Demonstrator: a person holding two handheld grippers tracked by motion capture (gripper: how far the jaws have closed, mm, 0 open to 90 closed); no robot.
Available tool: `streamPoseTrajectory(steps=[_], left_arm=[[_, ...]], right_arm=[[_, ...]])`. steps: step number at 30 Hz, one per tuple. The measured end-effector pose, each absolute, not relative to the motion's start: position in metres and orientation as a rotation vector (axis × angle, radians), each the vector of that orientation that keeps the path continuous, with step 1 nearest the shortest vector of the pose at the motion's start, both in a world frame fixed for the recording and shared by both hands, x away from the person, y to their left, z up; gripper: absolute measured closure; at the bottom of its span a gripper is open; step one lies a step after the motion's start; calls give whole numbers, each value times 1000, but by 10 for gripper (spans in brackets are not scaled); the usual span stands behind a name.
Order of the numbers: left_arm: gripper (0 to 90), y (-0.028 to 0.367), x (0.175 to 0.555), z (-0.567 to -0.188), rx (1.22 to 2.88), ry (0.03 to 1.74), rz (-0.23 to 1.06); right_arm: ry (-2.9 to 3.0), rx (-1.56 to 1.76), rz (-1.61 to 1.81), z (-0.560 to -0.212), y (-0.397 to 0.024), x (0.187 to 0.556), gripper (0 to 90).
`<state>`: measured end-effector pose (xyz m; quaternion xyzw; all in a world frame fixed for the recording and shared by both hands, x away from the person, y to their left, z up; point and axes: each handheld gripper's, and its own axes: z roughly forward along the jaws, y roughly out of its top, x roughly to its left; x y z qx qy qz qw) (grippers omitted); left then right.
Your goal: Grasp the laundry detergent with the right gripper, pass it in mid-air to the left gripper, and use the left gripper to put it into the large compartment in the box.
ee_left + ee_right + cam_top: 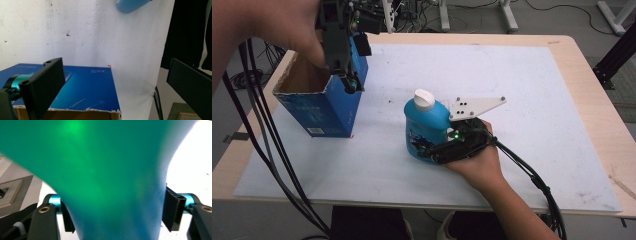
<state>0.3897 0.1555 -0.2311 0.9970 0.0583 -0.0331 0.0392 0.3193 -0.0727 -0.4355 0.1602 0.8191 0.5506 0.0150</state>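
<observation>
Near the table's middle, the right gripper (428,148) clamps the blue bottle (426,125), which wants a firm, upright lift toward the box (319,107) at far left, where the left gripper (348,80) hangs apart.

- The blue box (82,87), lower left of the left gripper view, carries small pale print near its upper right corner and another line at its upper left; both are too blurred to read.
- In the high view the blue box (324,112) has a white label patch low on its front, unreadable.
- The blue bottle (427,127) at the centre shows a label too small to read.
</observation>
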Motion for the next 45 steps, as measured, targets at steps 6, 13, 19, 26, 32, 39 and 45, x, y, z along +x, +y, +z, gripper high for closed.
streamPoseTrajectory(steps=[6,13,19,26,32,39,45], left_arm=[[17,154,390,-232,3061,179,-106],[17,152,390,-233,3063,175,-108],[17,149,388,-234,3065,158,-105],[17,144,382,-234,3078,138,-68],[17,140,376,-232,3071,110,-71],[17,131,369,-227,3059,88,-72],[17,118,361,-220,3050,64,-104]], right_arm=[[2538,495,1722,-436,-72,319,340],[2521,468,1727,-436,-71,316,403],[2477,435,1701,-436,-70,312,436],[2459,429,1671,-433,-70,310,449],[2452,412,1681,-421,-76,313,449],[2481,349,1651,-402,-81,319,452],[2528,283,1675,-388,-83,324,450]])
